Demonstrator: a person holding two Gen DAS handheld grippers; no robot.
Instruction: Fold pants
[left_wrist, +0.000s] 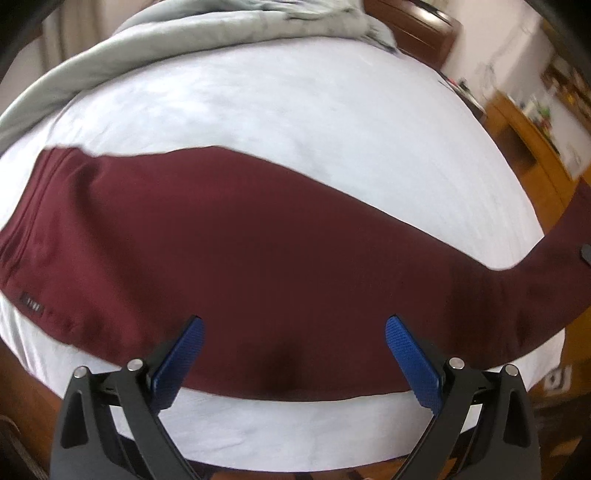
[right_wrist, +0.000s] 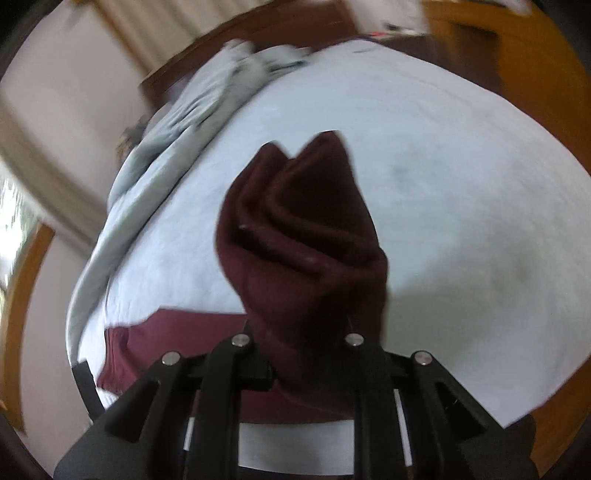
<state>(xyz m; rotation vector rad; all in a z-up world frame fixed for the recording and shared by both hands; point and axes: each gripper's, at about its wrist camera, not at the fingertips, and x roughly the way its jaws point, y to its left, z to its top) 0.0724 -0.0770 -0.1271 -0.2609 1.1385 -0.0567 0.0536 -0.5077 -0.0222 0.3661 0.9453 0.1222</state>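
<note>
The dark red pants (left_wrist: 258, 251) lie on a bed (left_wrist: 295, 122) with a pale white sheet. In the left wrist view they stretch flat across the bed from one side to the other. The waistband end, with a small dark label (left_wrist: 31, 304) near its edge, lies at the left of the view. At the far right the cloth lifts up off the bed.

The left gripper (left_wrist: 293, 350) hangs over the near edge of the pants. Its two blue pads (left_wrist: 410, 354) stand wide apart with nothing between them — it is let go, and the pads do not look to touch the cloth.

The right gripper (right_wrist: 295, 354) is clenched on the leg end of the pants (right_wrist: 306, 236). The cloth bunches up in folds out in front of its black arms and hides the fingertips. This bunch is lifted clear of the bed, and the rest of the pants lies flat on the sheet below and to the left of it.

A crumpled grey blanket (left_wrist: 147, 48) lies along the far side of the bed, well apart from the pants. Beyond the bed there is brown wooden furniture (left_wrist: 524, 147) — too blurry to tell more.
</note>
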